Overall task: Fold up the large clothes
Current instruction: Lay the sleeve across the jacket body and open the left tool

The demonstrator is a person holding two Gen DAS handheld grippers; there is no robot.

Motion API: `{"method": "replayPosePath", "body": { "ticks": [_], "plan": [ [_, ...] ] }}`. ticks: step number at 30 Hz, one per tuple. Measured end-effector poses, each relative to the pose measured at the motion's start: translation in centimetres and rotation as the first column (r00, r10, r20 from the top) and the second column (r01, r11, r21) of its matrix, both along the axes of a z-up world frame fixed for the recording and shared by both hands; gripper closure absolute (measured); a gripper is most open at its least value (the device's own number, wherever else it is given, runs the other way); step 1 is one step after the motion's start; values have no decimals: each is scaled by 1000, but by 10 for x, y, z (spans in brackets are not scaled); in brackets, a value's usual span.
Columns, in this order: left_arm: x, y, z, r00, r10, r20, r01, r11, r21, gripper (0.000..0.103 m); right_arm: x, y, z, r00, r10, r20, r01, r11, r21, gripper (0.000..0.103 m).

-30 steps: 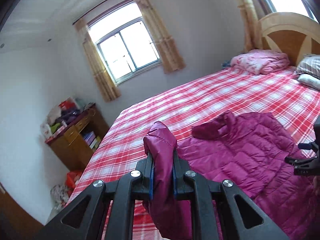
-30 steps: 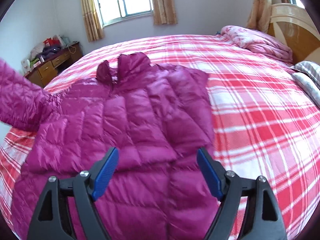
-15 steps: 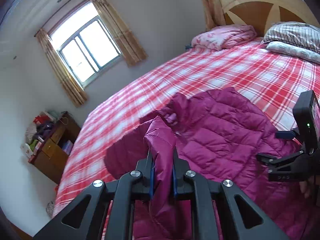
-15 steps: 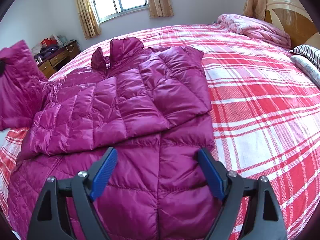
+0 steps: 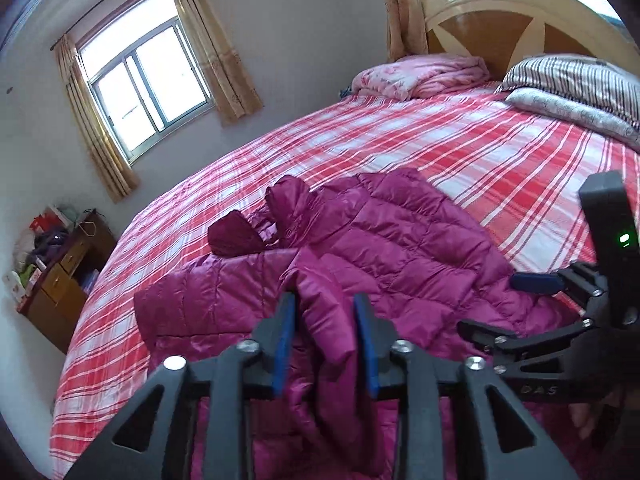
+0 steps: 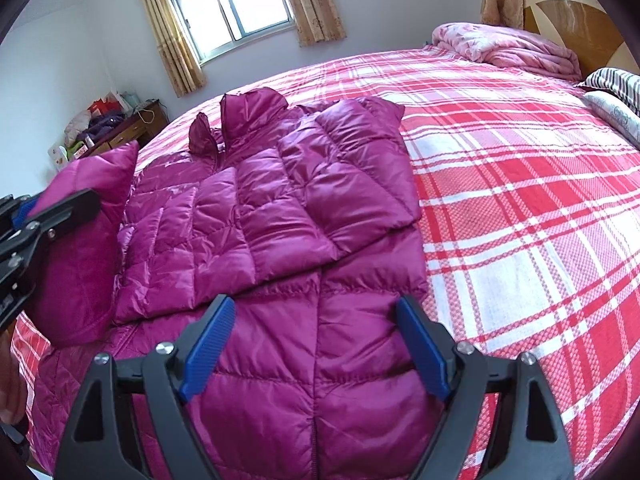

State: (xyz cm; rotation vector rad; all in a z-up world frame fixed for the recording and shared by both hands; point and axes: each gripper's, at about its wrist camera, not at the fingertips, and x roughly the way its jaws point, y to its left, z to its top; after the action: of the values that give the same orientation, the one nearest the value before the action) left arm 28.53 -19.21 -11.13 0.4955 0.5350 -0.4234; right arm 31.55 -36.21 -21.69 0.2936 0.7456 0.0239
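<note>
Left gripper (image 5: pixel 325 336): fingers (image 5: pixel 283 336) opening, blue pads standing clear of the sleeve (image 5: pixel 328 320), which lies loosely between them and runs forward past the tips onto the jacket (image 5: pixel 400 248). Right gripper (image 6: pixel 312 352): fingers (image 6: pixel 208 340) wide, nothing between them but the jacket's lower front panel lying beneath; pads not pressing on it.

Just beyond the right fingertips, the other sleeve is folded across the chest, its quilted panels running from the left of the fingers up to the shoulder on the right. Farther ahead of both pairs of fingers, the collar (image 6: pixel 248 116) stands up in two lobes. In the right wrist view the left gripper appears at the left edge with the sleeve bunched beside it; in the left wrist view the right gripper sits to the right of the fingers, over the jacket's edge.

The jacket lies on the bed (image 6: pixel 520 220), on a red plaid cover. Far beyond the fingers: a pink quilt (image 5: pixel 420 76), striped pillows (image 5: pixel 572 80), headboard (image 5: pixel 500 24), window (image 5: pixel 144 84), and a cluttered cabinet (image 5: pixel 60 276) at far left.
</note>
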Motion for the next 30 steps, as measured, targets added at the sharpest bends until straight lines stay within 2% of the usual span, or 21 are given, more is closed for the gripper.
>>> {"method": "replayPosePath", "body": {
  "ticks": [1,3,4,6,10,12,13,15,16,17,18,20,24,27,30],
  "plan": [
    [-3,1,4,1000,-1,10,1,1000,-15,43,0,0,0,1000,0,1,0,1000,3,17],
    [-10,4,13,999,10,52,-7,999,-45,24,0,-1,0,1000,0,3,0,1000,9,17],
    [-13,7,18,997,16,73,-12,998,-59,21,0,-2,0,1000,1,3,-1,1000,12,17],
    [-11,15,23,995,33,89,-27,997,-71,21,0,-2,0,1000,1,5,-1,1000,16,17],
    [12,53,20,983,165,79,-159,984,-79,20,-1,-3,0,1000,0,9,0,1000,23,17],
    [32,77,8,963,260,64,-257,965,-51,20,-3,-4,1,1000,-11,19,11,1000,21,18],
    [46,91,-2,946,319,50,-318,948,-25,20,-6,-5,3,999,-22,30,22,1000,19,18],
    [65,109,-20,927,374,-2,-374,927,6,20,-13,-8,11,997,-57,57,56,998,15,25],
    [74,117,-31,918,396,-38,-395,918,23,20,-15,-8,16,996,-67,64,66,998,14,36],
    [80,123,-41,912,404,-67,-403,915,36,20,-18,-6,23,995,-75,69,74,997,19,46],
    [84,126,-50,912,402,-88,-399,916,43,20,-20,-3,31,994,-73,78,71,997,31,48],
    [85,126,-64,917,389,-92,-386,921,49,20,-21,16,52,994,-20,111,15,999,46,48],
    [84,118,-71,920,383,-77,-381,924,48,20,-4,71,76,980,156,122,-156,988,-4,49],
    [84,118,-72,919,383,-89,-382,924,34,20,17,101,72,976,201,87,-195,978,-79,49],
    [85,122,-69,921,374,-110,-375,927,12,20,36,111,48,981,193,0,-193,977,-93,49]
  ]
}}
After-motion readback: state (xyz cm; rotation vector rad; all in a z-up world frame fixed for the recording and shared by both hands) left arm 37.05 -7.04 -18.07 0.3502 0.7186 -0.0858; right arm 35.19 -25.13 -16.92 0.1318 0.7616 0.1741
